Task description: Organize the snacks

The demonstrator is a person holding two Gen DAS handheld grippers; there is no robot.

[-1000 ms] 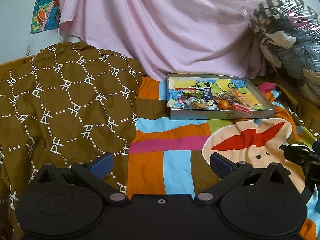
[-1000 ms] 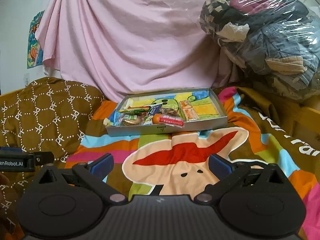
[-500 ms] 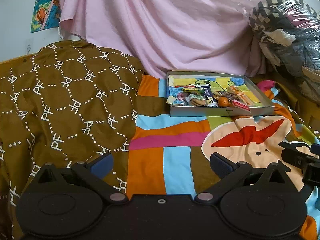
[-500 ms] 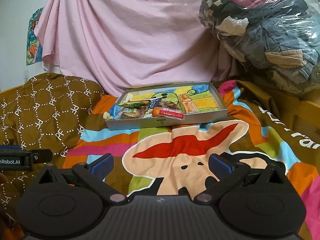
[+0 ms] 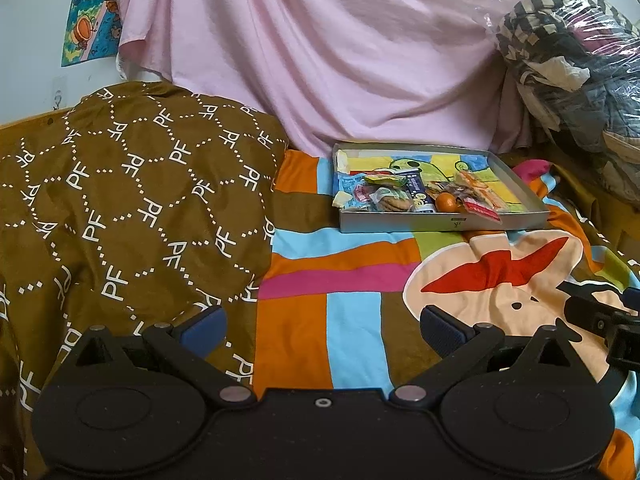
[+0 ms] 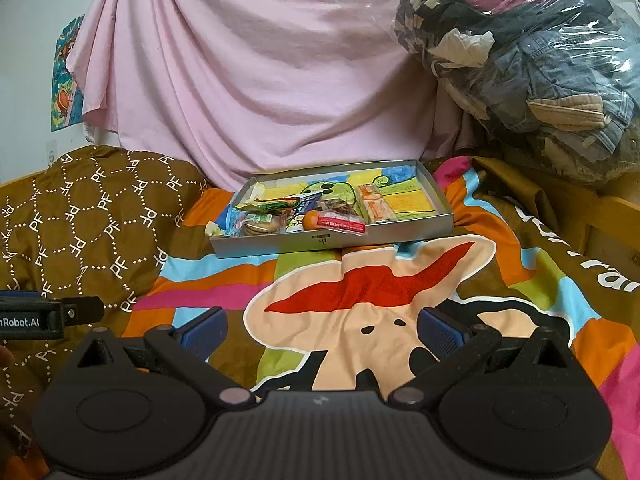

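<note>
A shallow grey box (image 5: 524,196) (image 6: 442,204) sits on the colourful bedspread, well ahead of both grippers. It holds several snacks in its near-left part: a cookie pack (image 5: 390,203) (image 6: 262,224), an orange ball (image 5: 445,202) (image 6: 311,220), a red-and-white packet (image 5: 482,210) (image 6: 342,222) and an orange wafer pack (image 6: 374,208). My left gripper (image 5: 322,326) is open and empty over the bedspread. My right gripper (image 6: 322,326) is open and empty, facing the box.
A brown patterned quilt (image 5: 120,208) (image 6: 80,224) is piled at the left. A pink sheet (image 5: 320,52) hangs behind the box. A plastic-wrapped bundle of clothes (image 6: 532,64) stands at the right. A wooden bed edge (image 6: 608,216) runs along the right.
Both grippers have drawn back slightly from the box and tilted up; the box looks a little smaller and higher in both views. Both stay open and empty.
</note>
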